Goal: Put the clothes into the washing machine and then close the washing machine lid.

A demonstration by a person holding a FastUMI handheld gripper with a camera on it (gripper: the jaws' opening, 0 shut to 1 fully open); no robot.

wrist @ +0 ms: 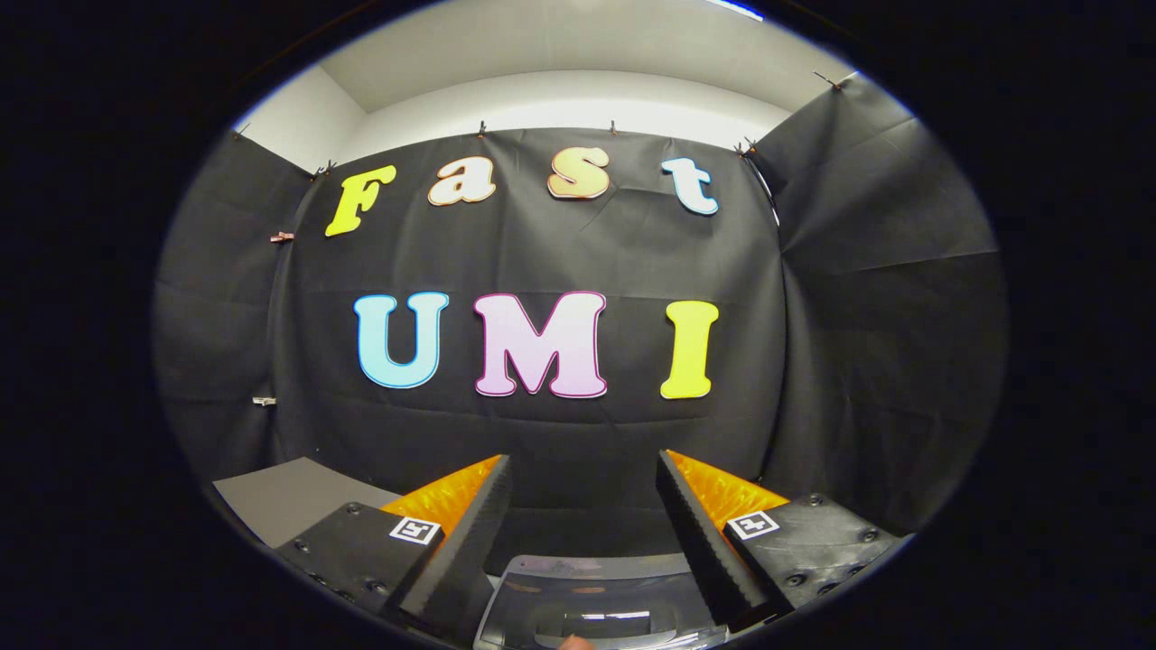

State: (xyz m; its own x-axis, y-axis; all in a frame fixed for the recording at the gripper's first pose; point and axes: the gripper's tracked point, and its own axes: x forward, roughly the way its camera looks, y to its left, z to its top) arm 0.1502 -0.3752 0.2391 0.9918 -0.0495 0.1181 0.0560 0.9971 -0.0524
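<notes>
We hold the hand-held gripper [585,533] released, fingers spread on nothing, above the washing machine lid [591,609] lying between and below them; clothes unseen, so step stays unsettled.

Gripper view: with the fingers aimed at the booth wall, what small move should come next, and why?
Probably tilt the gripper downward. Its fingers are spread open with nothing between them, facing the black cloth wall, while just the glossy dark-grey plastic washing machine lid peeks below them; clothes aren't in sight yet.

Claw [584,506] spread open above washing machine lid [596,605].
</notes>
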